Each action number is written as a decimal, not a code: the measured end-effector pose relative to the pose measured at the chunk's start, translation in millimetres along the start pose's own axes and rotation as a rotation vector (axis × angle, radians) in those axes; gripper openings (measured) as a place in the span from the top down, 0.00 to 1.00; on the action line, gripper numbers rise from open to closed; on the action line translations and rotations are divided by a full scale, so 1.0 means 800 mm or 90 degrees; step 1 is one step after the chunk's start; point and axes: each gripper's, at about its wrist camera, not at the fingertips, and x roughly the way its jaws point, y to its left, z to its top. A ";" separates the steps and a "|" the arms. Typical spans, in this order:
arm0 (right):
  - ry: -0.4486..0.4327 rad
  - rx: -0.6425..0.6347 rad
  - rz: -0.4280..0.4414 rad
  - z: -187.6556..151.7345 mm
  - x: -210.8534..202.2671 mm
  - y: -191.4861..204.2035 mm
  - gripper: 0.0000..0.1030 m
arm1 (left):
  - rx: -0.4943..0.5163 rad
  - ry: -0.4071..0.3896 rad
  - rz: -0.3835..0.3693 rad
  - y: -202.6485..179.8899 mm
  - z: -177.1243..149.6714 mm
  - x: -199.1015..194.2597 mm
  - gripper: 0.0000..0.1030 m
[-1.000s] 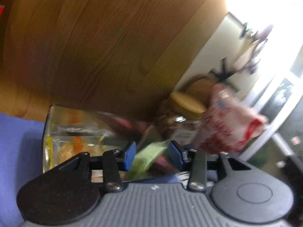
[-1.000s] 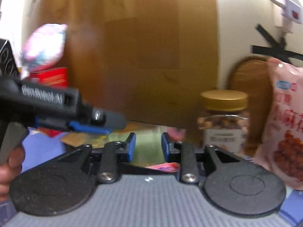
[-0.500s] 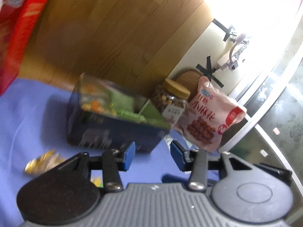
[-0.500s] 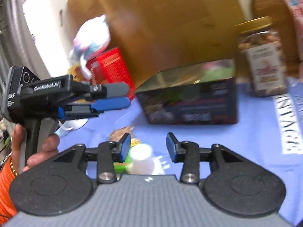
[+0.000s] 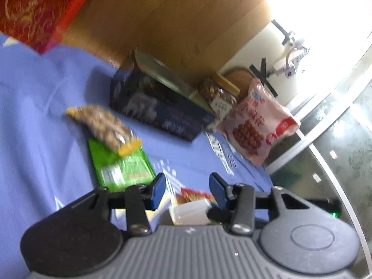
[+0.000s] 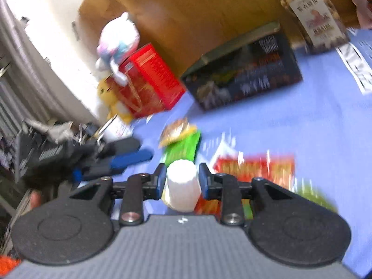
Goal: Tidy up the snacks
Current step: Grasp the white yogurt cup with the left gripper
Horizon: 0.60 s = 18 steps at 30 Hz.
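Both grippers have pulled back from the dark open-topped cardboard box: right gripper brackets a white plastic cup for pickup, apparently unclamped, while left gripper gapes empty.

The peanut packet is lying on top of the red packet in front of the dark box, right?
Not quite. The peanut packet lies partly on the green packet, not a red one, in front of the dark box. The left wrist view shows it; the red packet lies apart, nearer the right gripper.
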 end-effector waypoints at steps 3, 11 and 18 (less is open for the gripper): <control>-0.016 -0.022 -0.033 -0.028 -0.037 0.008 0.79 | 0.007 0.020 -0.007 -0.006 -0.015 0.004 0.59; -0.027 -0.091 -0.111 -0.062 -0.074 0.022 0.75 | 0.037 0.059 -0.029 -0.030 -0.036 0.011 0.59; -0.010 -0.226 -0.124 -0.072 -0.060 0.054 0.64 | 0.106 0.072 0.001 -0.063 -0.061 -0.005 0.52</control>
